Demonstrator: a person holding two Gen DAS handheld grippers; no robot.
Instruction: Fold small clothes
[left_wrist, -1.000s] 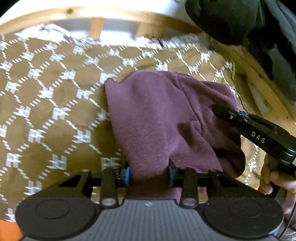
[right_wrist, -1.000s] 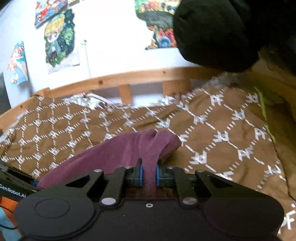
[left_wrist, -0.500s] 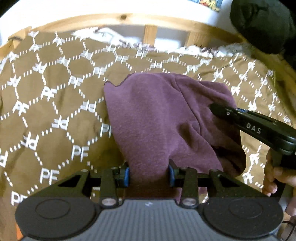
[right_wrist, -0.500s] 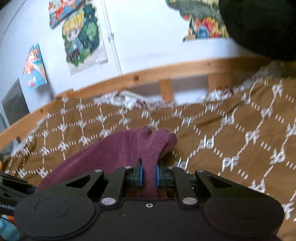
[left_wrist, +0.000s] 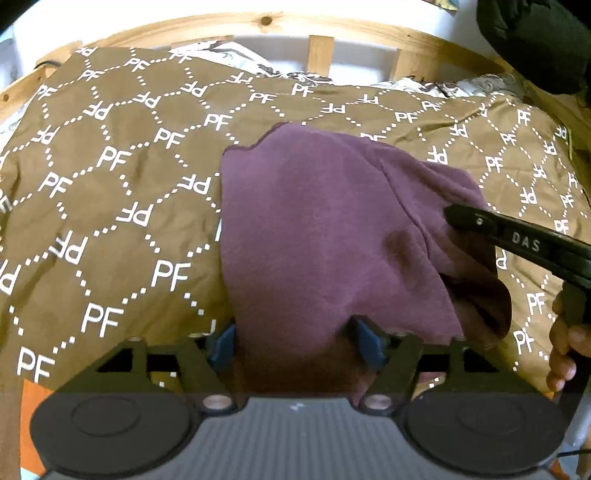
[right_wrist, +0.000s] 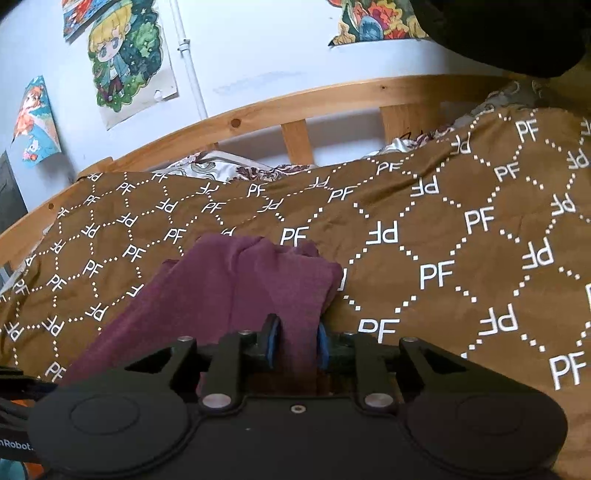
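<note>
Two tools at work on one maroon garment (left_wrist: 317, 236) spread over a brown bedspread (left_wrist: 110, 206) printed with white "PF" letters and dotted diamonds. Left tool (left_wrist: 295, 341) spread wide, its jaws just opened, blue pads (left_wrist: 223, 345) standing off to either side of the near hem — cloth between them but no longer pinched. Right tool (right_wrist: 295, 345) narrow, its jaws also just easing apart, a bunched fold of the same garment (right_wrist: 236, 291) between the blue pads (right_wrist: 272, 341); whether they press on it now cannot be told. Seen from the left wrist view, that right tool (left_wrist: 452, 214) reaching in from the right edge — black, lettered "DAS", its tip at the garment's right side, a hand (left_wrist: 563, 343) gripping the handle below. Garment lying mostly flat on the bedspread, rumpled and doubled over along its right side, left edge straight. Behind the bed, a curved wooden rail (right_wrist: 295, 107) with short slats, a patterned white sheet (right_wrist: 207, 168) peeking out at the bedspread's far edge, and cartoon posters (right_wrist: 125, 59) on the pale wall. Dark fabric (left_wrist: 535, 40) hanging at the upper right corner.
</note>
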